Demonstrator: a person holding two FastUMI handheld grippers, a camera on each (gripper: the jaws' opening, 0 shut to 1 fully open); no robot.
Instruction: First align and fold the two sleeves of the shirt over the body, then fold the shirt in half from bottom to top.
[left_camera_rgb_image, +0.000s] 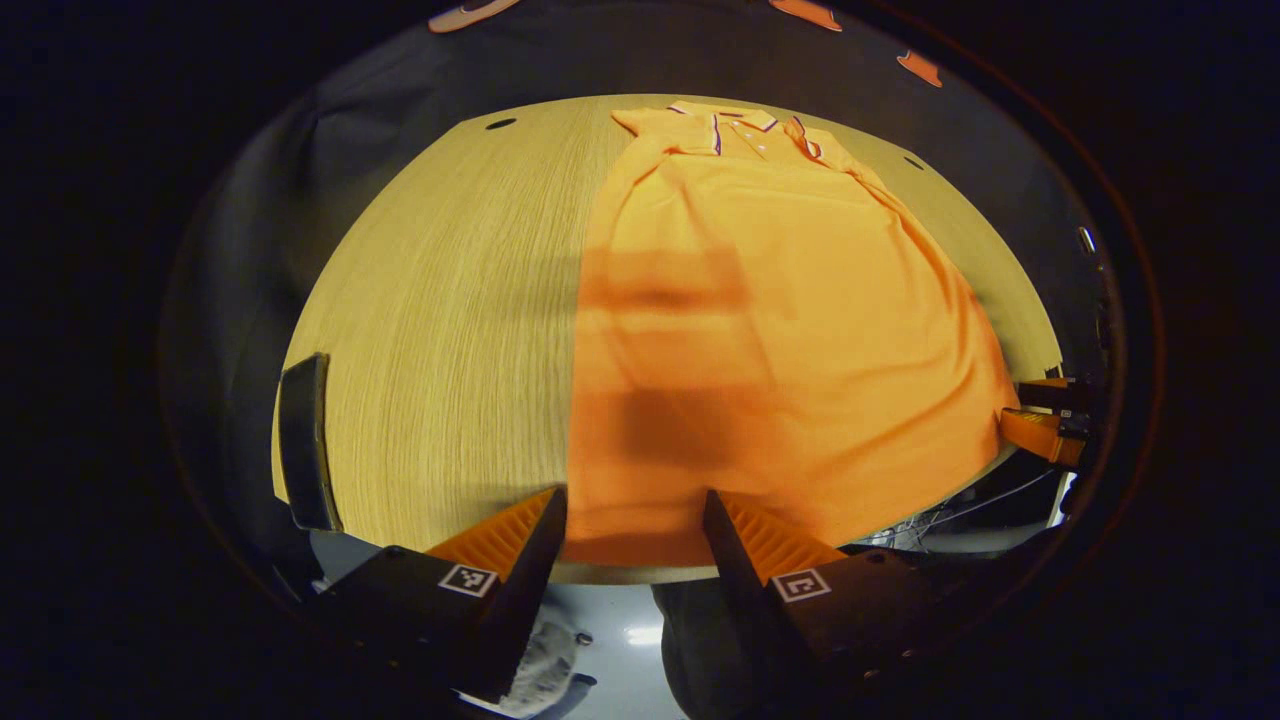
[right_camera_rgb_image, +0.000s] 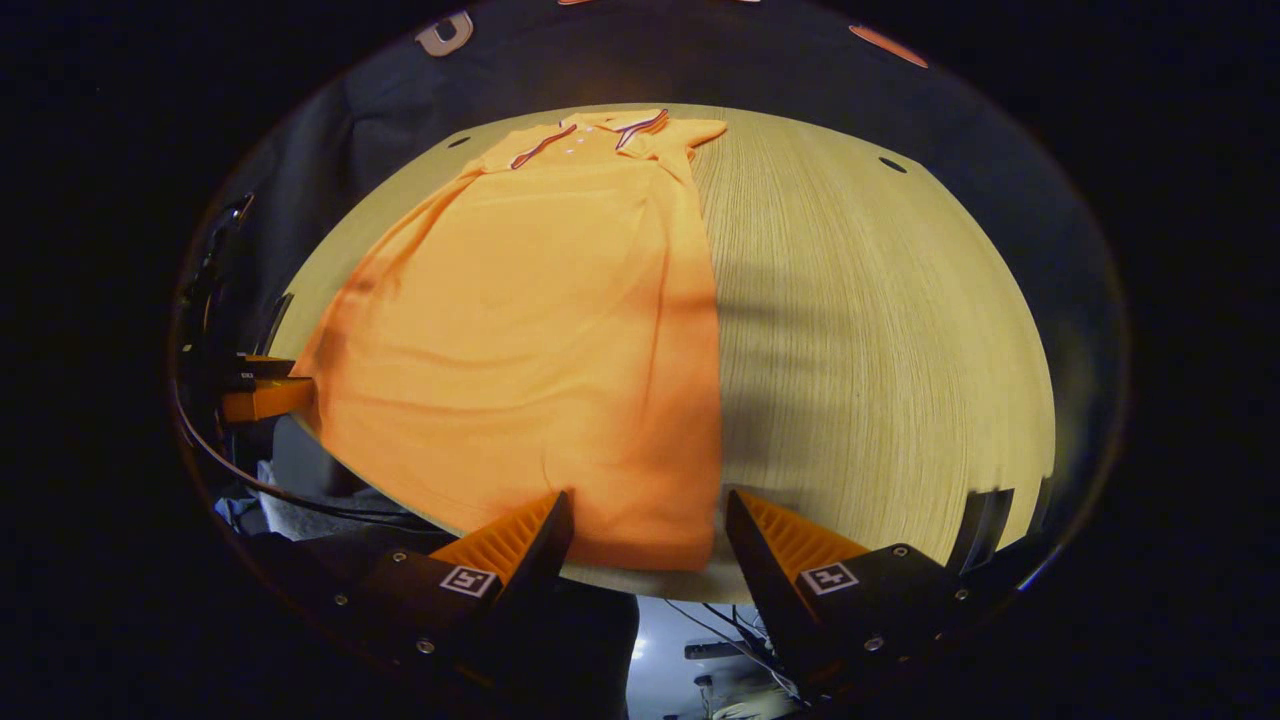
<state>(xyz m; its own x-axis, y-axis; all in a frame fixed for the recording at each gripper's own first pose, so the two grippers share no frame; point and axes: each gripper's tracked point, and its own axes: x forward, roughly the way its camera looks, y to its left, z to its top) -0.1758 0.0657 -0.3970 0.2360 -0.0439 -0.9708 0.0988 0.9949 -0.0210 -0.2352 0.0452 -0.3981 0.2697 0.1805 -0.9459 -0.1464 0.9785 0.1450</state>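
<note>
An orange polo shirt (left_camera_rgb_image: 770, 300) lies flat on the wooden table (left_camera_rgb_image: 450, 300), collar (left_camera_rgb_image: 745, 125) at the far end, its sides folded in so the body forms a long strip. My left gripper (left_camera_rgb_image: 632, 497) stands open at the near hem, its fingers either side of the shirt's bottom left corner. In the right gripper view the shirt (right_camera_rgb_image: 540, 310) runs away from me, and my right gripper (right_camera_rgb_image: 650, 497) is open around the bottom right corner. Each view also catches the other gripper at the hem: the right gripper (left_camera_rgb_image: 1040, 420) and the left gripper (right_camera_rgb_image: 265, 390).
A dark flat object (left_camera_rgb_image: 305, 445) stands at the table's near left edge; the right gripper view has a similar dark object (right_camera_rgb_image: 985, 525) at the near right edge. Small cable holes (left_camera_rgb_image: 500, 124) (right_camera_rgb_image: 892, 165) mark the far tabletop. Bare wood flanks the shirt. Cables (right_camera_rgb_image: 300, 500) hang below the front edge.
</note>
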